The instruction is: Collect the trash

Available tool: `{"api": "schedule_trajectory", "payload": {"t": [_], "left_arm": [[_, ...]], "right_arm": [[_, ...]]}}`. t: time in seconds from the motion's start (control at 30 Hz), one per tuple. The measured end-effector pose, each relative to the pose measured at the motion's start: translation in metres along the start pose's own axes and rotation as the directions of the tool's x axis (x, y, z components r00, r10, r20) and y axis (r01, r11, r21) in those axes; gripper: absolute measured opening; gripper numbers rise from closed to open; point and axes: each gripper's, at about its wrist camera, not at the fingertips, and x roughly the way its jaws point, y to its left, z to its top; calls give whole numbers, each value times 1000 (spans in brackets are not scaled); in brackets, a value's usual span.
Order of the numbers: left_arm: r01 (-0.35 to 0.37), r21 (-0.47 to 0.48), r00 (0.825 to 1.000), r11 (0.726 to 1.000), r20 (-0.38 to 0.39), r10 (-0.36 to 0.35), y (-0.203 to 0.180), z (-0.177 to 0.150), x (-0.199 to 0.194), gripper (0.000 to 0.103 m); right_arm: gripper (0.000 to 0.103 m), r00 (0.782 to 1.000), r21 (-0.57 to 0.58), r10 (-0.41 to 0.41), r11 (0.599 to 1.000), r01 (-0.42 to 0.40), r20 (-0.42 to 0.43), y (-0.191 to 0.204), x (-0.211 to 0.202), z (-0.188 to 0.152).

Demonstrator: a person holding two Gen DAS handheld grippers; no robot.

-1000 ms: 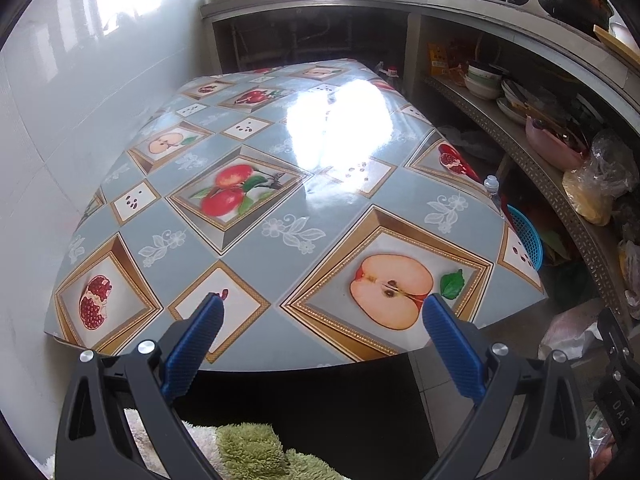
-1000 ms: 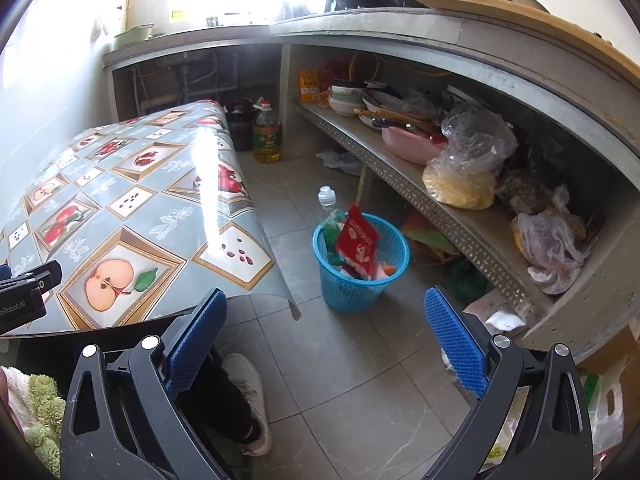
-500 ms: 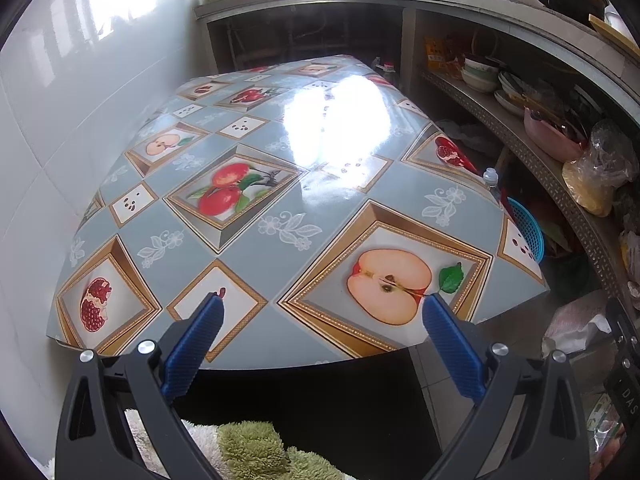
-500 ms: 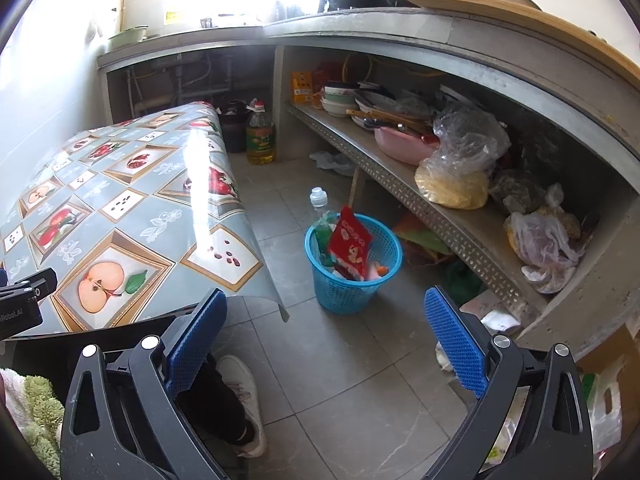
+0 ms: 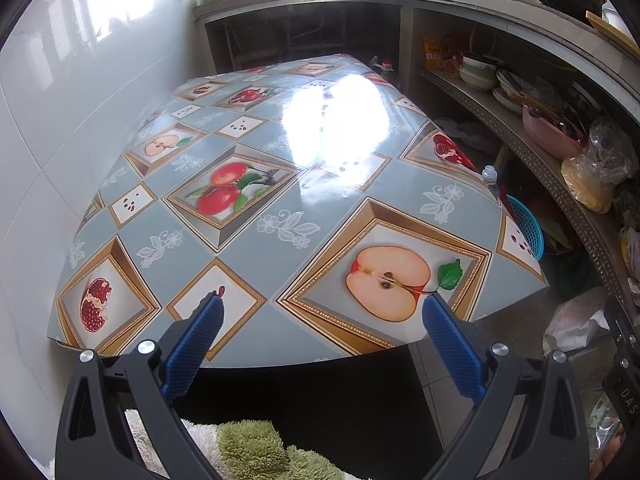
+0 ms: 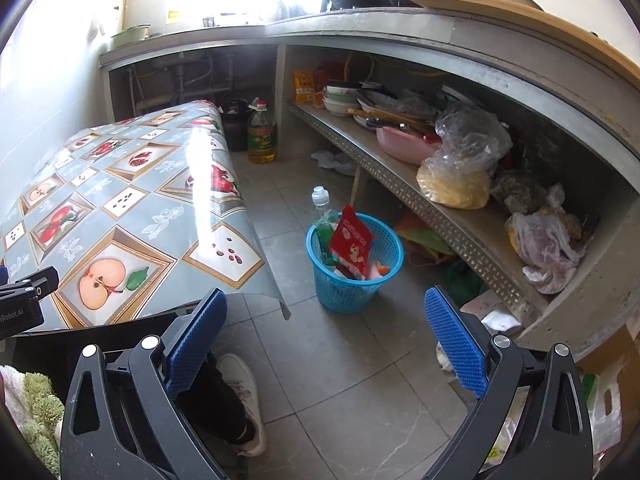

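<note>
Red snack packet [image 6: 352, 242] stands upright in blue basket [image 6: 352, 268], ahead of right gripper [image 6: 326, 338] between its spread, empty jaws. Looks light, crinkly, slippery; pinch its top edge. Left gripper [image 5: 320, 340] wide, empty, over table [image 5: 248, 240].

the left gripper [image 5: 320, 304] with blue ribbed pads has eased forward and up over the counter [image 5: 248, 248] with its glossy fruit-print oilcloth, so the printed halved apple now sits higher between its wide-spread jaws. the right gripper [image 6: 326, 300] has swung slightly, bringing the blue plastic mesh trash basket [image 6: 354, 272] nearer the middle of its view.
</note>
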Motion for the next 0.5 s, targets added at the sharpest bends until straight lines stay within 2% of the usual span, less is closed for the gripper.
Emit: {"api": "schedule_trajectory", "payload": {"t": [0.5], "left_arm": [[2, 3, 1000, 1000, -1, -2, 1, -1, 0, 97]], "right_arm": [[95, 1000, -1, 0, 1000, 0, 1, 1, 0, 0]]}}
